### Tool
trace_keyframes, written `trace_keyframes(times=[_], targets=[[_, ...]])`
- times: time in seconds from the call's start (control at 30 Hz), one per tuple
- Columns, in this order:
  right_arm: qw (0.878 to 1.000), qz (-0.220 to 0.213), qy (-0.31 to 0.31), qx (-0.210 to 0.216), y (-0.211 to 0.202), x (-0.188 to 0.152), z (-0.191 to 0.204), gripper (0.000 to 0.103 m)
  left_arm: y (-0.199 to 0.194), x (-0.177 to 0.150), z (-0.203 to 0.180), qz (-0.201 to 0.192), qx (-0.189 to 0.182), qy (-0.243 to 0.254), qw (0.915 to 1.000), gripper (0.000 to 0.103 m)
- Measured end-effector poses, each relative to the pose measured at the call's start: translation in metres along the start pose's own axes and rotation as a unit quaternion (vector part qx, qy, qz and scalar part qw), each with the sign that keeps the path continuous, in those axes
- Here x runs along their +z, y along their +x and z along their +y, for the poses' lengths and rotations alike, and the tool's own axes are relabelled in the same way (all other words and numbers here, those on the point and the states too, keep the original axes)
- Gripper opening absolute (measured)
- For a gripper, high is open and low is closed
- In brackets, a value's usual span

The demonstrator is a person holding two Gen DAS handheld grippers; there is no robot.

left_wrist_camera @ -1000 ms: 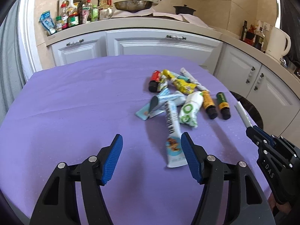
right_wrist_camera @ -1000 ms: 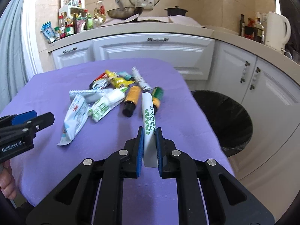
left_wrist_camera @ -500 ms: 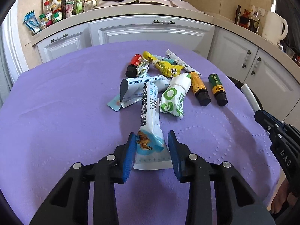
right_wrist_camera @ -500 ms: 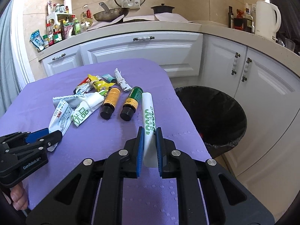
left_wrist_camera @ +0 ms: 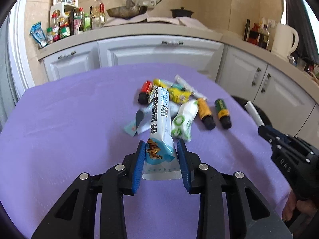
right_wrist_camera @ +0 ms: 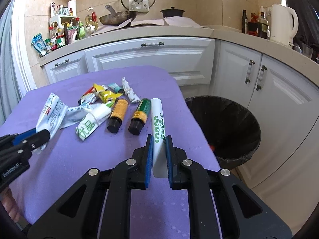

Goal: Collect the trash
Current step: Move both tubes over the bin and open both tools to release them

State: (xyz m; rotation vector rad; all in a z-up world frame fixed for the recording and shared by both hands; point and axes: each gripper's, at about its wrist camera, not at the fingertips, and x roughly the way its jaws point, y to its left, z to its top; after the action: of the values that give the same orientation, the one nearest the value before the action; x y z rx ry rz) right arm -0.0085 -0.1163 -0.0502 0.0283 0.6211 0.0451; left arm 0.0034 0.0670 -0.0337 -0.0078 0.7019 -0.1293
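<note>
Ribbed blue left fingers point(left_wrist_camera: 142, 164) clamped on crinkled foil pouch point(left_wrist_camera: 159, 131), right fingers point(right_wrist_camera: 149, 155) on smooth white tube point(right_wrist_camera: 158, 127)

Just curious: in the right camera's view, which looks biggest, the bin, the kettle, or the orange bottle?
1. Bin, clearly largest.
2. Kettle.
3. Orange bottle, smallest.
The kettle stands farther off, so the gap between the last two is unsure.
</note>
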Motion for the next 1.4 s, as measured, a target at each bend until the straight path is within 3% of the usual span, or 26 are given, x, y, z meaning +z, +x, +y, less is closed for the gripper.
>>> trace_keyframes(times=[0.27,0.57,0.87,1.23,1.33,1.4], targets=[[0.999,-0.021,0.015,-0.035,0.002,0.022,-0.025,0.013,0.01,0.031,-0.026,-0.023,-0.031,0.014,0.9991,0.033],[0.995,-0.031,0.049,-0.085,0.024,0.049,-0.081,0.013,0.046,0.068,-0.079,-0.032,-0.068,0.044,0.9962,0.033],[0.991,-0.024,0.068,-0.111,0.054,0.061,-0.129,0.013,0.094,0.094,-0.137,-0.02,-0.084,0.07,0.9937,0.033],[0.99,-0.004,0.084,-0.117,0.092,0.06,-0.164,0.013,0.144,0.101,-0.183,0.012,-0.083,0.1,0.9914,0.034],[0.989,-0.001,0.092,-0.113,0.102,0.06,-0.172,0.019,0.154,0.101,-0.195,0.015,-0.083,0.118,0.9895,0.035],[0.988,0.001,0.1,-0.117,0.108,0.059,-0.178,0.031,0.162,0.099,-0.2,0.023,-0.076,0.125,0.9889,0.039]])
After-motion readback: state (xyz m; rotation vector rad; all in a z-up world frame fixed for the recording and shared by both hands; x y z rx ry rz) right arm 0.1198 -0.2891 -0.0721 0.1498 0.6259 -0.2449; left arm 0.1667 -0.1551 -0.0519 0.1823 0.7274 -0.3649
